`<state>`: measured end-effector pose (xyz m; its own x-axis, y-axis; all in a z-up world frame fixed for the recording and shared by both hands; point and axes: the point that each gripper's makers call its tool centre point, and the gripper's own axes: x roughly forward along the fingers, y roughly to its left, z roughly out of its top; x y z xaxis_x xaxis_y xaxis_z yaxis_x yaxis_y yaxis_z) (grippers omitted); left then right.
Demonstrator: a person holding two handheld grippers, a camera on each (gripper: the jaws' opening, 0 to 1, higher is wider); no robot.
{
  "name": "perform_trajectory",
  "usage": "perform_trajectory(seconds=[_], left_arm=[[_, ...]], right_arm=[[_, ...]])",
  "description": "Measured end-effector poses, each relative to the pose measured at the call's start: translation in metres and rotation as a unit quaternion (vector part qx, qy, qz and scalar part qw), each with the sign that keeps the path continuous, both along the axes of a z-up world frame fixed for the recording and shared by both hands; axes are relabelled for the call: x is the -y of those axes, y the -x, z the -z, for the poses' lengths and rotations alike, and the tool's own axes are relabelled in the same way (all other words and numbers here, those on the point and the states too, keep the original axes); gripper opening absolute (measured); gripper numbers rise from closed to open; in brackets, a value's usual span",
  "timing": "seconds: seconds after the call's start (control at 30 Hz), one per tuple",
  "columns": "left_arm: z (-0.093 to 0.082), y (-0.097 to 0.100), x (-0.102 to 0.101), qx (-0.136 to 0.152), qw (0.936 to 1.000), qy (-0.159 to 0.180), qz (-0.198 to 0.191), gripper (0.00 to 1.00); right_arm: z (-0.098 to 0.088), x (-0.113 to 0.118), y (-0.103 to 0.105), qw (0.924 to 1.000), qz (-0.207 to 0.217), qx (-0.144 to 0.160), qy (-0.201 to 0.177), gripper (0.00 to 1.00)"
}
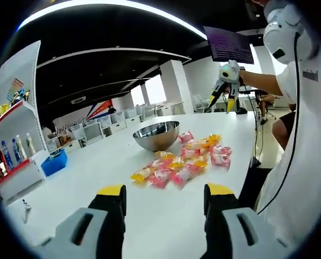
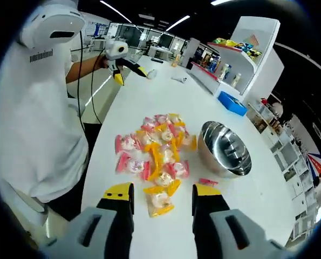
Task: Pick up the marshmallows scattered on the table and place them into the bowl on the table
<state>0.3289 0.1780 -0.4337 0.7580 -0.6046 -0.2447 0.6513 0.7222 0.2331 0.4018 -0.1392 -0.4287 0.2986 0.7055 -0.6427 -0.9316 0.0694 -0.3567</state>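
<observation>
While both views show marshmallows [image 1: 183,163], right gripper view reveals the bowl's [image 2: 225,149] interior.

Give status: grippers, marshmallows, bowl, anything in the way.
Left gripper open, holding nothing. Right gripper open, wrapped marshmallow between its tips. Marshmallows piled on table beside bowl, none seen inside it. Nothing in the way.

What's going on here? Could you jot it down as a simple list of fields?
Table: white
Bowl: metal bowl, upright, looks empty
Sweets: wrapped marshmallows scattered beside the bowl
Left hand-held gripper: open, holding nothing
Right hand-held gripper: open, a marshmallow just ahead of it
Progress: none visibly in the bowl yet
</observation>
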Motion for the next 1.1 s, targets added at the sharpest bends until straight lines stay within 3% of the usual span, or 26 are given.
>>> perform_trajectory(seconds=[0.43, 0.57, 1.1], left_arm=[[0.008, 0.001, 0.002, -0.011, 0.9999, -0.009, 0.000, 0.58], [0.008, 0.003, 0.002, -0.013, 0.9999, -0.007, 0.001, 0.58], [0.016, 0.005, 0.001, -0.028, 0.9995, -0.017, 0.005, 0.59]], right_arm=[[0.048, -0.008, -0.005, 0.9971, -0.033, -0.033, 0.060, 0.43], [0.065, -0.001, -0.011, 0.9947, -0.046, -0.023, 0.090, 0.42], [0.091, -0.005, -0.024, 0.9917, -0.055, -0.032, 0.112, 0.38]])
